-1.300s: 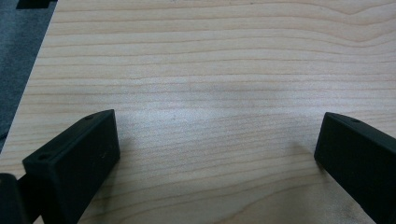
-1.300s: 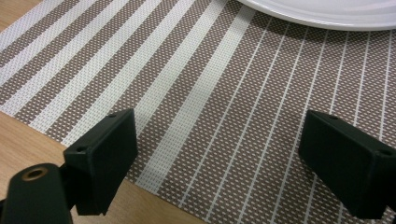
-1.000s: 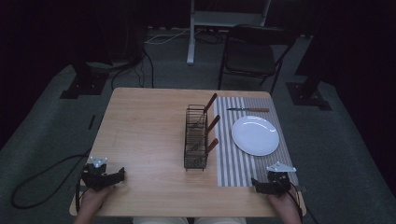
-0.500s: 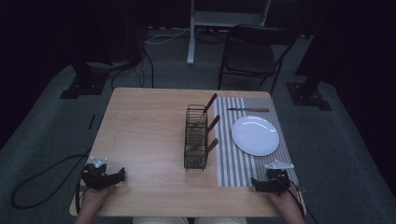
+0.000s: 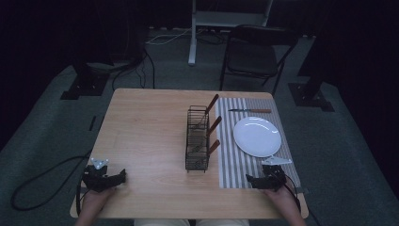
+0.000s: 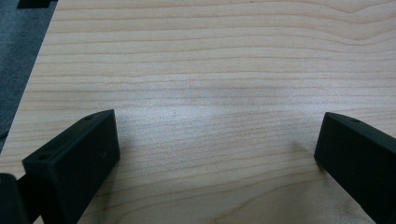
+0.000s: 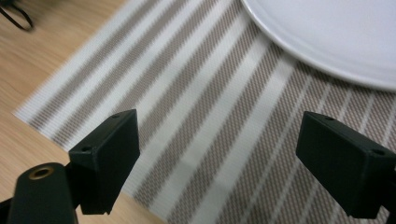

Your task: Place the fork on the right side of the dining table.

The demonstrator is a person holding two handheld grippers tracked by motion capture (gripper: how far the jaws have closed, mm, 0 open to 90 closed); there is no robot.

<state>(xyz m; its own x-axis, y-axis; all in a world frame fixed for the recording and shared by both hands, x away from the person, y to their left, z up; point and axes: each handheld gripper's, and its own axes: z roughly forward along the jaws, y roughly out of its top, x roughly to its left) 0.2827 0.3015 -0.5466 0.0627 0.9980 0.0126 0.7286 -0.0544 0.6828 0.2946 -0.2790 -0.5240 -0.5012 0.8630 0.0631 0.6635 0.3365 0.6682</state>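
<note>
We are resting our right gripper (image 5: 258, 181) on the near end of the striped placemat (image 5: 235, 162), its jaws standing wide apart and holding nothing. In the right gripper view (image 7: 217, 154) those jaws are framing the woven stripes, with the rim of the white plate (image 7: 327, 32) lying just beyond them. From the high view the plate (image 5: 257, 136) is sitting on the placemat a little ahead of that gripper, and a knife (image 5: 249, 111) with a wooden handle is lying across the far end of the mat, apart from the plate. Just left of the placemat a wire rack (image 5: 197, 139) is standing upright on the tabletop (image 5: 146, 127), with three wooden handles sticking out of it toward the plate's side. We are holding our left gripper (image 5: 117, 178) well apart from all this, at the near left corner of the tabletop; its jaws are also spread wide and empty, and in the left gripper view (image 6: 217, 149) they are hovering over bare wood grain. A black folding chair (image 5: 254, 52) is standing on the floor behind the table.
</note>
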